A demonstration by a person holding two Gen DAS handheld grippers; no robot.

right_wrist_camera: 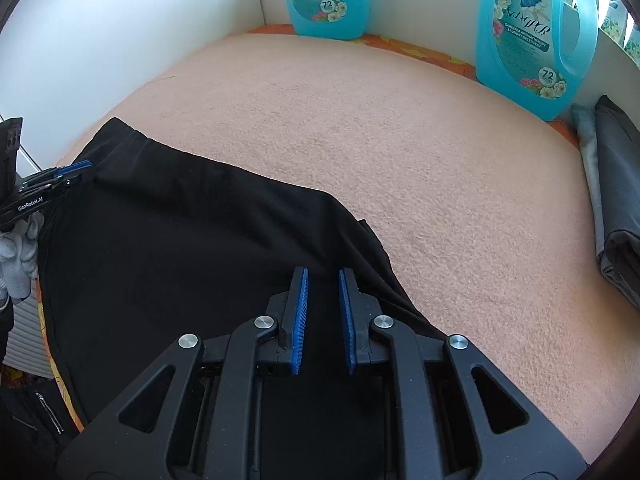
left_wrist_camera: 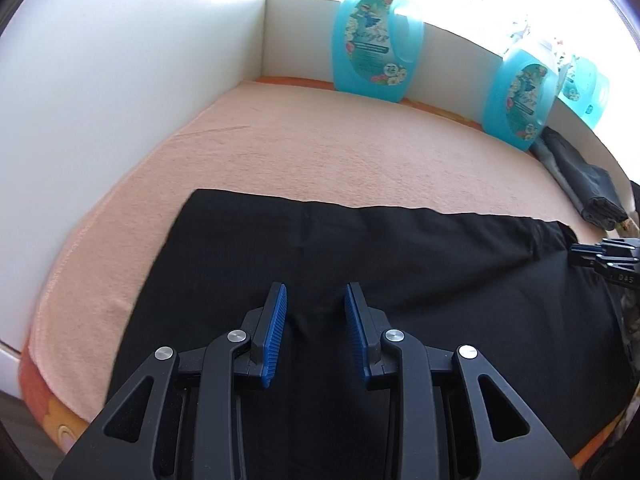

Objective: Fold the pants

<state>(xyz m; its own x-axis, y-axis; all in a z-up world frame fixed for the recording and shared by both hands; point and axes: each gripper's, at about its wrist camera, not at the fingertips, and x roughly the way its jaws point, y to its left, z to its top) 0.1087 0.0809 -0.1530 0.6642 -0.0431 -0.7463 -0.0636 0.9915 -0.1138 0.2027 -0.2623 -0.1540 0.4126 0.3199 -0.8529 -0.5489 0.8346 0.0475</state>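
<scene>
Black pants lie flat on the peach towel that covers the work surface, and we take that towel as our landmark. The garment occupies the towel's near part; its far edge runs straight across, well short of the towel's far border.

We hold the left gripper over the pants, its blue pads standing apart with only flat cloth showing below the gap; nothing is pinched. In the right wrist view that same gripper sits at the pants' corner near the towel's left edge, and a hand in a white glove shows beneath it.

The right gripper hovers over the pants' other end, close to where the fabric edge meets bare towel. Its pads are narrowly parted, with a clear slit between them and no cloth caught, as far as we can tell against the dark fabric.

Along the towel's far border stand blue laundry detergent jugs, set against a low white wall. At the towel's right edge, just beside the nearest jug, lies a stack of folded dark garments.
</scene>
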